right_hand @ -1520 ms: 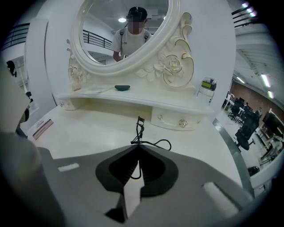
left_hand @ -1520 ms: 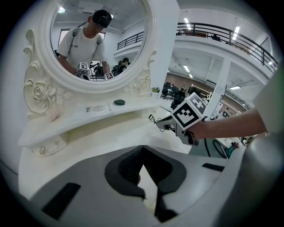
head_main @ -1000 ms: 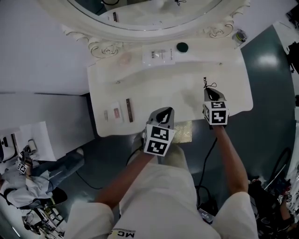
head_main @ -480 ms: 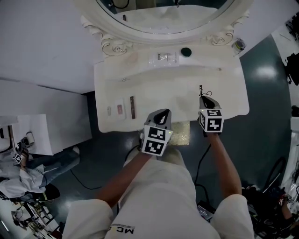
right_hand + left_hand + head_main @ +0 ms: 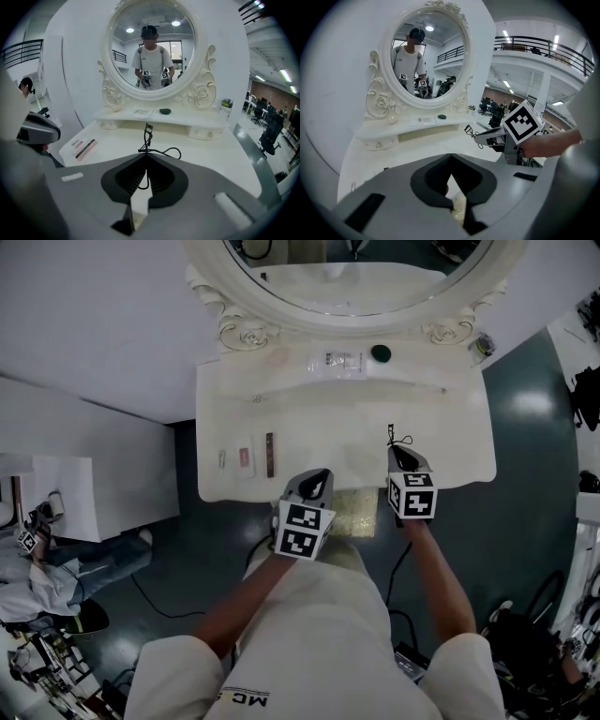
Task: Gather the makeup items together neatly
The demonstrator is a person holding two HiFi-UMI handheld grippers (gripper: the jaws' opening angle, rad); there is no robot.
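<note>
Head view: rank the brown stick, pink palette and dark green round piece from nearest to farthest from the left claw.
1. Brown stick, just left of the left claw.
2. Pink palette, beyond the stick.
3. Dark green round piece, on the back shelf.

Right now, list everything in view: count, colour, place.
table: 1, white, centre
mirror: 1, oval, white carved frame, back of table
card: 1, white, flat, under mirror
disc: 1, dark green, just right of card
jar: 1, small, greenish top, right of mirror frame; too small to identify
stick: 1, dark, near table's left edge
packs: 2, small, pale pinkish, left of stick
curler: 1, black, held over table's right half
stool: 1, gold cushion, under table's front edge
bystander: 1, lower left
left gripper: grey, fingers shut, empty
right gripper: grey, fingers shut on curler
</note>
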